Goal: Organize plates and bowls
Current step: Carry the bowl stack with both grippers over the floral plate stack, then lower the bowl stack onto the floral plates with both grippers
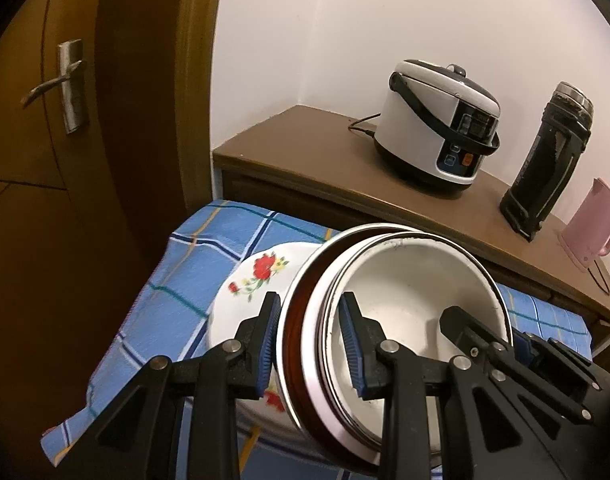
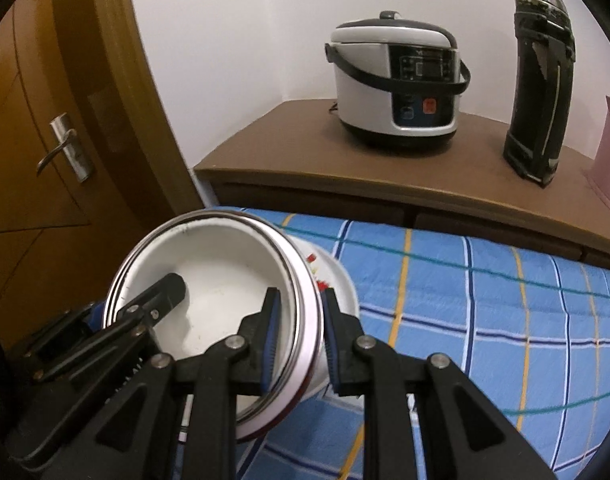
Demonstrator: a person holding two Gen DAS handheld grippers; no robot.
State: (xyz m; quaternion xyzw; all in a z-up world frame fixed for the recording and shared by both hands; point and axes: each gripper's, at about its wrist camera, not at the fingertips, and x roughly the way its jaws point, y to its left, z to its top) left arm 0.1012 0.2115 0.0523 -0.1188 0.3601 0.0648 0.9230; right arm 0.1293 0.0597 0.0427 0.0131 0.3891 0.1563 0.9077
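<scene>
Both grippers, left (image 1: 309, 344) and right (image 2: 299, 344), pinch opposite rims of stacked bowls (image 1: 401, 280) above a flowered plate (image 1: 257, 276); uneven pulling could slip the tilted stack.

The left gripper (image 1: 311, 344) points forward and down, its blue-padded jaws narrowed and pressing from either side on the left rim of the stacked bowls (image 1: 405, 280), one finger outside, one inside. The right gripper (image 2: 299, 344) tilts down likewise, jaws clamped closer together across the bowls' right rim, one pad inside and one against the outer wall.
</scene>
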